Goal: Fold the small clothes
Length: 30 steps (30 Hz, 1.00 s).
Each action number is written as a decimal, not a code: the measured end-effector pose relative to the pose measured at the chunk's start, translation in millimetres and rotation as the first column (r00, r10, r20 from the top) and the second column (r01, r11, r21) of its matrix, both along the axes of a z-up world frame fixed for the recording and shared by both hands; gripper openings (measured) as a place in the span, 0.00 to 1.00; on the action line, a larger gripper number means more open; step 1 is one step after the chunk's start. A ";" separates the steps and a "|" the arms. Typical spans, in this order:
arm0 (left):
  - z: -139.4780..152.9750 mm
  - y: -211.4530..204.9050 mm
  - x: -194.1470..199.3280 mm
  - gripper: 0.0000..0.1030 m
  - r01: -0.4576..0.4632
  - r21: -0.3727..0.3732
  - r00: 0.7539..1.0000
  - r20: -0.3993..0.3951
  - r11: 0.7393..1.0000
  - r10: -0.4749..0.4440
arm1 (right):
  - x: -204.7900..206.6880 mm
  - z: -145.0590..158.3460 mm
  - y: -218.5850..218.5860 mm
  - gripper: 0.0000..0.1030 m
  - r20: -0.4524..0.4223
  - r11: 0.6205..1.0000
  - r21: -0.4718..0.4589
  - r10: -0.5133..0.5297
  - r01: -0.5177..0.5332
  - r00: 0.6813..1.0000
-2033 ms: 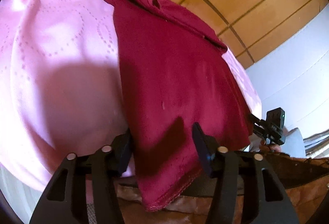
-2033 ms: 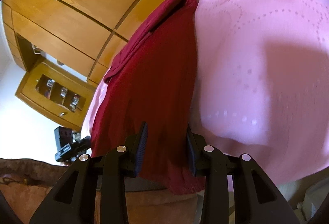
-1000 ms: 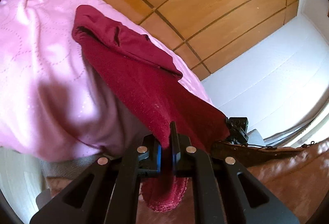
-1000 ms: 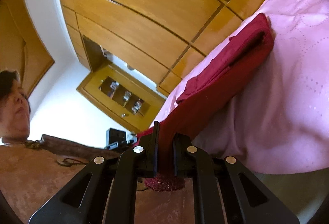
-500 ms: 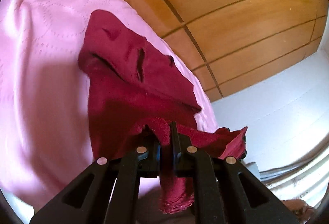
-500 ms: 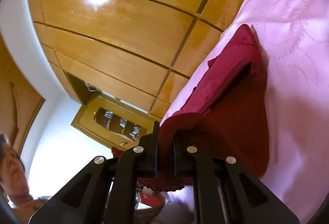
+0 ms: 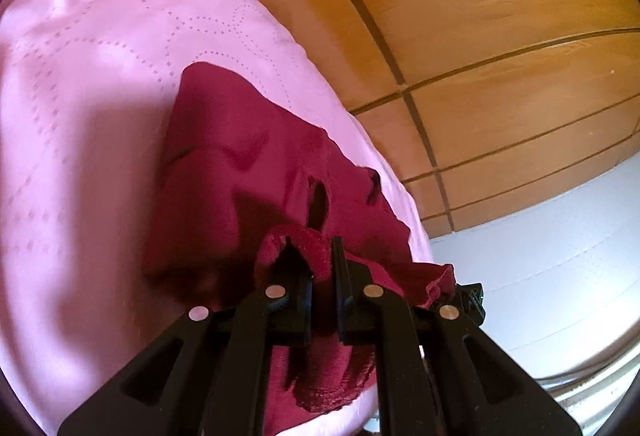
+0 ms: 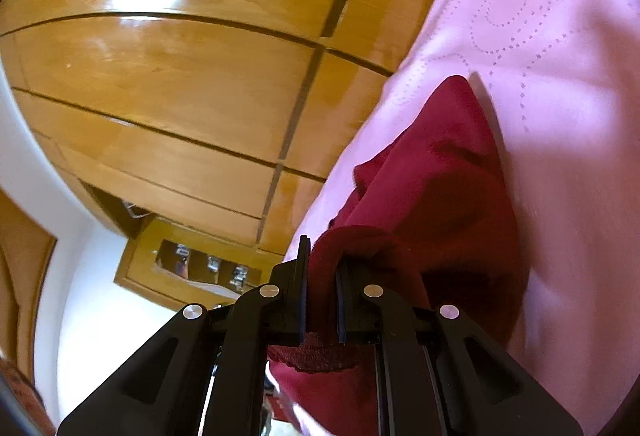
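A dark red garment (image 7: pixel 240 175) lies on a pink quilted bedspread (image 7: pixel 80 75). My left gripper (image 7: pixel 322 272) is shut on its near hem, which bunches over the fingers and hangs below them. The hem is lifted and carried over the rest of the cloth. In the right wrist view the same garment (image 8: pixel 448 187) lies on the bedspread (image 8: pixel 560 115), and my right gripper (image 8: pixel 322 288) is shut on the other near corner, folded forward over the cloth. The far end of the garment rests flat near the bed's edge.
Wooden wardrobe panels (image 7: pixel 480 35) stand just beyond the bed, also seen in the right wrist view (image 8: pixel 180 75). A wooden shelf niche (image 8: pixel 200 268) with small items is at lower left. A white wall (image 7: pixel 540 256) is at the right. A black device (image 7: pixel 472 300) sits by the hem.
Both grippers closed on the near hem, lifted it off the bed edge and carried it forward over the garment. The cloth now doubles over toward its far end.
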<state>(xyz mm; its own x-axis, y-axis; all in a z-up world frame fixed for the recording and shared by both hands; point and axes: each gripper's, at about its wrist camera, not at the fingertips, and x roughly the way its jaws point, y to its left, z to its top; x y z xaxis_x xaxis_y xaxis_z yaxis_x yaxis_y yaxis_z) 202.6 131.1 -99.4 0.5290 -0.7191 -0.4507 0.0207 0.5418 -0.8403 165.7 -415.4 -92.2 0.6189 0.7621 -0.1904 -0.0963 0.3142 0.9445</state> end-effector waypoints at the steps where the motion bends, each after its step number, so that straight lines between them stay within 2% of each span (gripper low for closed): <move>1: -0.7 0.6 4.7 0.07 -0.002 -0.005 1.000 -0.004 1.000 0.002 | 7.2 -2.4 0.9 0.10 -0.007 1.000 0.003 -0.007 0.007 1.000; 3: -3.7 1.8 15.2 0.06 -0.012 -0.012 1.000 -0.017 1.000 0.012 | 20.3 -6.4 2.8 0.10 -0.024 1.000 0.006 -0.025 0.025 0.999; 4: -4.7 2.8 19.9 0.10 -0.023 -0.003 0.999 -0.025 1.000 0.023 | 25.7 -8.7 3.6 0.10 -0.037 0.999 -0.003 -0.038 0.038 0.999; 5: -6.4 2.0 24.5 0.22 -0.033 0.008 0.999 -0.035 0.999 0.033 | 31.6 -10.3 4.1 0.10 -0.040 0.999 -0.013 -0.048 0.048 0.998; 6: -8.5 0.8 30.3 0.32 -0.042 0.008 0.998 -0.045 0.999 0.042 | 35.6 -11.1 4.7 0.13 -0.044 0.998 -0.027 -0.059 0.058 0.997; 7: -10.1 0.7 33.7 0.46 -0.051 -0.004 0.998 -0.048 0.999 0.051 | 41.9 -13.0 6.2 0.18 -0.057 0.996 -0.049 -0.077 0.074 0.995; 8: -11.2 0.8 38.0 0.53 -0.072 -0.029 0.996 -0.050 0.997 0.070 | 46.7 -15.0 7.6 0.33 -0.069 0.995 -0.057 -0.091 0.087 0.993; 9: -11.3 2.8 39.0 0.54 -0.090 -0.047 0.995 -0.047 0.995 0.088 | 50.4 -15.6 8.7 0.40 -0.071 0.994 -0.056 -0.100 0.097 0.992; 10: -9.9 4.3 39.9 0.60 -0.118 -0.065 0.992 -0.041 0.991 0.116 | 54.4 -15.8 10.6 0.43 -0.061 0.992 -0.055 -0.113 0.110 0.992; 11: -7.4 6.7 41.0 0.69 -0.151 -0.072 0.988 -0.033 0.986 0.149 | 58.0 -14.5 13.3 0.50 -0.050 0.990 -0.067 -0.128 0.125 0.991; 13: 2.9 13.2 39.2 0.78 -0.240 -0.028 0.971 0.013 0.970 0.240 | 58.7 -5.8 15.1 0.65 -0.009 0.976 -0.124 -0.180 0.177 0.984; 14: 8.1 12.9 38.6 0.80 -0.264 0.004 0.964 0.039 0.965 0.263 | 56.5 0.2 14.5 0.81 0.011 0.959 -0.174 -0.224 0.223 0.975; 15: 13.1 12.5 36.6 0.80 -0.281 0.040 0.958 0.065 0.959 0.278 | 50.5 9.0 14.0 0.86 0.032 0.920 -0.257 -0.299 0.297 0.954; 17: 18.6 7.8 31.1 0.81 -0.294 0.102 0.954 0.100 0.950 0.284 | 45.2 20.0 15.5 0.86 0.075 0.869 -0.349 -0.348 0.351 0.935; 19: 22.5 -4.2 24.4 0.81 -0.296 0.191 0.952 0.140 0.936 0.273 | 43.0 28.1 23.5 0.86 0.113 0.824 -0.446 -0.334 0.348 0.936; 22: 27.4 -34.2 18.8 0.82 -0.265 0.319 0.958 0.199 0.910 0.209 | 40.1 38.8 49.6 0.86 0.150 0.716 -0.626 -0.278 0.309 0.949; 24: 32.5 -65.1 19.8 0.84 -0.218 0.434 0.966 0.224 0.874 0.130 | 42.7 43.3 76.3 0.95 0.163 0.616 -0.747 -0.195 0.250 0.967; 25: 34.8 -71.9 21.0 0.86 -0.206 0.472 0.968 0.229 0.857 0.106 | 44.1 44.8 95.2 0.96 0.174 0.529 -0.820 -0.134 0.219 0.976; 26: 38.2 -88.5 23.8 0.88 -0.188 0.539 0.970 0.235 0.821 0.068 | 43.7 43.8 108.5 0.96 0.183 0.467 -0.861 -0.089 0.203 0.979; 28: 42.7 -104.1 29.1 0.92 -0.166 0.601 0.971 0.236 0.782 0.024 | 53.0 41.2 135.9 0.96 0.174 0.331 -0.930 0.010 0.161 0.985; 30: 42.5 -118.1 41.9 0.93 -0.135 0.670 0.976 0.216 0.730 -0.019 | 60.0 32.1 147.2 0.96 0.133 0.253 -0.960 0.037 0.119 0.990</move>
